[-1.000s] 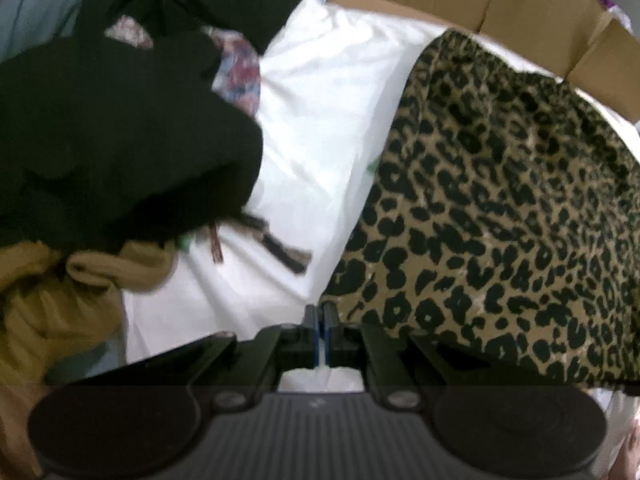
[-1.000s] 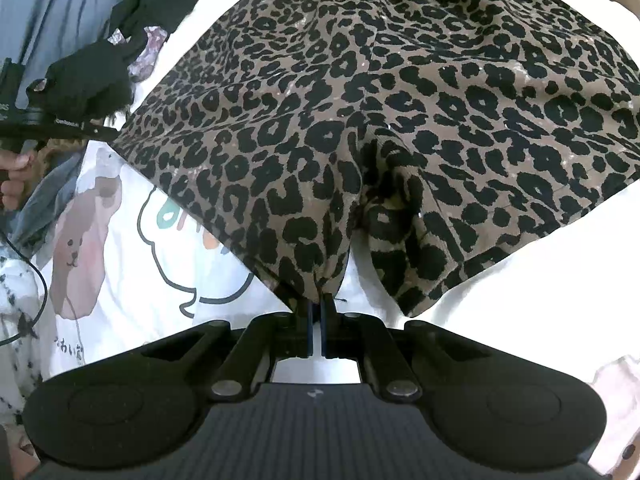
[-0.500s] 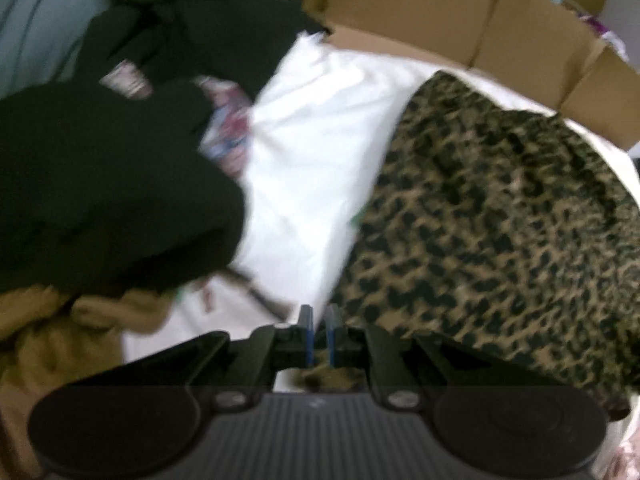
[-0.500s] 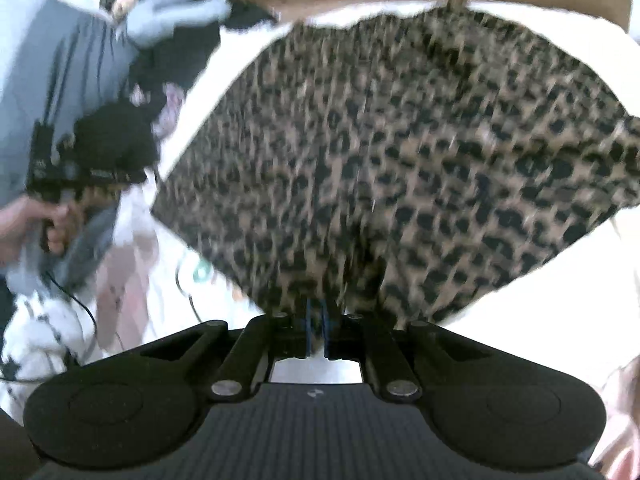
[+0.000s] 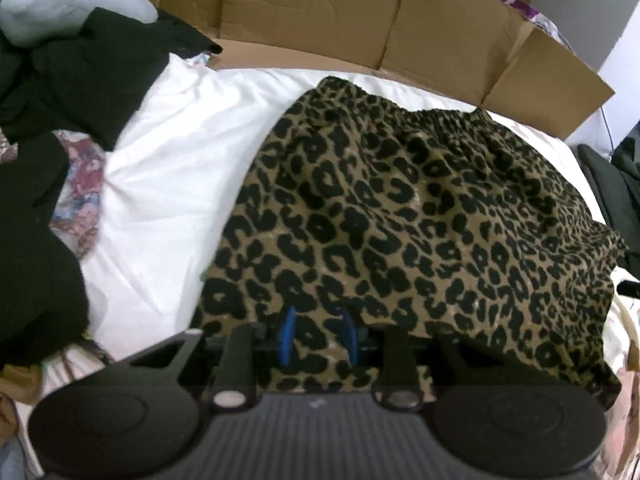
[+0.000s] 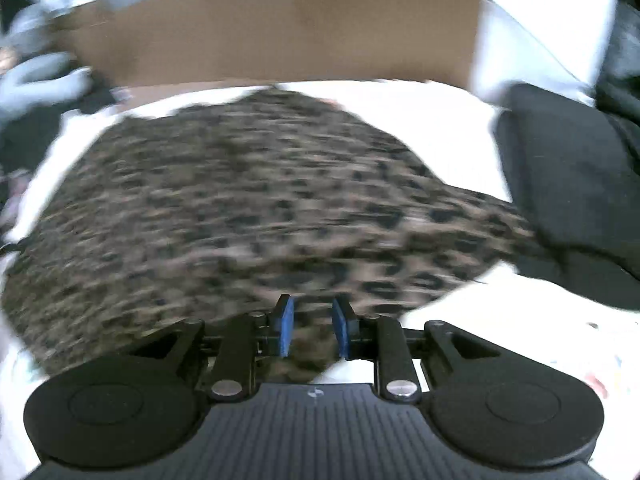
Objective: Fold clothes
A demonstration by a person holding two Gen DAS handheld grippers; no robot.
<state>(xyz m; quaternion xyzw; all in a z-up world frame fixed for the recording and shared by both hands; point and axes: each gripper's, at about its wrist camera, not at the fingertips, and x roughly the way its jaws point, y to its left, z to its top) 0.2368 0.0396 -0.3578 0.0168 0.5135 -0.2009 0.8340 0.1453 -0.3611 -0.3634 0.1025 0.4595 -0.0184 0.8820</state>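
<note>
Both tools' jaws just opened, L tool & R tool spread over leopard shorts; no legible text.

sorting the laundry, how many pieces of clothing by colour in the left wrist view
leopard print shorts: 1
black garments: cannot separate, at least 1
pale blue garment: 1
patterned red and blue garment: 1
total: at least 4
</note>
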